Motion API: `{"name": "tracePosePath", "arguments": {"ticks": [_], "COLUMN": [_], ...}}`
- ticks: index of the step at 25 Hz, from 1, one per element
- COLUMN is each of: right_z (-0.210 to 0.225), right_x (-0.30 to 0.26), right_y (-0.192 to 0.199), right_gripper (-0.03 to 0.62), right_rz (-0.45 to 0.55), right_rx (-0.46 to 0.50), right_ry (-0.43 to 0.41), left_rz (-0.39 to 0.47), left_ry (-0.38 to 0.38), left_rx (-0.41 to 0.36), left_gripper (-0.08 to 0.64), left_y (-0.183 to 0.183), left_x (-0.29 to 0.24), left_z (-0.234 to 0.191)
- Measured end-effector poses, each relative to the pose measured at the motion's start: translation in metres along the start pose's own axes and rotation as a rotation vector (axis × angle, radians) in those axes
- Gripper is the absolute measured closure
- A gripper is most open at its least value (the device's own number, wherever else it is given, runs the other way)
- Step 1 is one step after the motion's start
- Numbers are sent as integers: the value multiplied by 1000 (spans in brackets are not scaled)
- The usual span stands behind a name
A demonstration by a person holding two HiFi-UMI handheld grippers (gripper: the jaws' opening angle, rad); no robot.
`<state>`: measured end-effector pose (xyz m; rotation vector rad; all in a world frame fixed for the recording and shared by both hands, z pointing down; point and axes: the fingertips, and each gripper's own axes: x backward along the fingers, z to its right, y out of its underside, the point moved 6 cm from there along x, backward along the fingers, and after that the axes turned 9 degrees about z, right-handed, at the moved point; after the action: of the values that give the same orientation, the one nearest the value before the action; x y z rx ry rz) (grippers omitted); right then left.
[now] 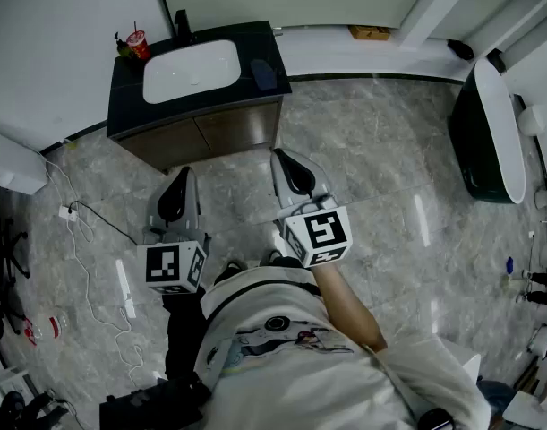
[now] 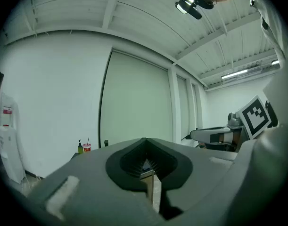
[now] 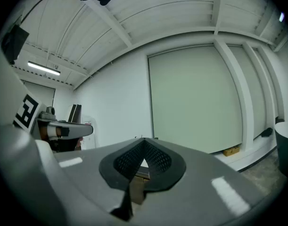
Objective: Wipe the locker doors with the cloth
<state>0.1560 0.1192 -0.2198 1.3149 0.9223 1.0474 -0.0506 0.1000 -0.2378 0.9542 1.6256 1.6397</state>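
Note:
A dark vanity cabinet (image 1: 198,97) with two brown doors (image 1: 215,135) stands ahead of me, against the white wall. A dark blue cloth-like thing (image 1: 262,74) lies on its black top, right of the white basin (image 1: 191,70). My left gripper (image 1: 181,173) is held level over the floor, short of the cabinet's left door, and is shut with nothing in it. My right gripper (image 1: 280,156) sits beside it, close to the cabinet's right corner, also shut and empty. The jaws meet in the left gripper view (image 2: 146,166) and in the right gripper view (image 3: 141,161).
A red cup (image 1: 138,44) and a green bottle stand at the counter's back left corner. A dark bathtub (image 1: 488,133) lies to the right. A white cable and power strip (image 1: 72,213) trail over the marble floor on the left. A cardboard box (image 1: 370,32) sits by the far wall.

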Motion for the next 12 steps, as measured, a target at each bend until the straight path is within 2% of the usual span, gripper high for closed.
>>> {"name": "tracePosePath", "arguments": {"ticks": [12], "right_z": [17], "right_x": [5], "right_y": [5], "right_gripper": [591], "right_rz": [0], "right_rx": [1], "right_ry": [-29], "left_rz": [-12], "left_ry": [-22], "left_rx": [-10], "left_gripper": [558], "left_y": [2], "left_x": [-6], "left_z": [17]}}
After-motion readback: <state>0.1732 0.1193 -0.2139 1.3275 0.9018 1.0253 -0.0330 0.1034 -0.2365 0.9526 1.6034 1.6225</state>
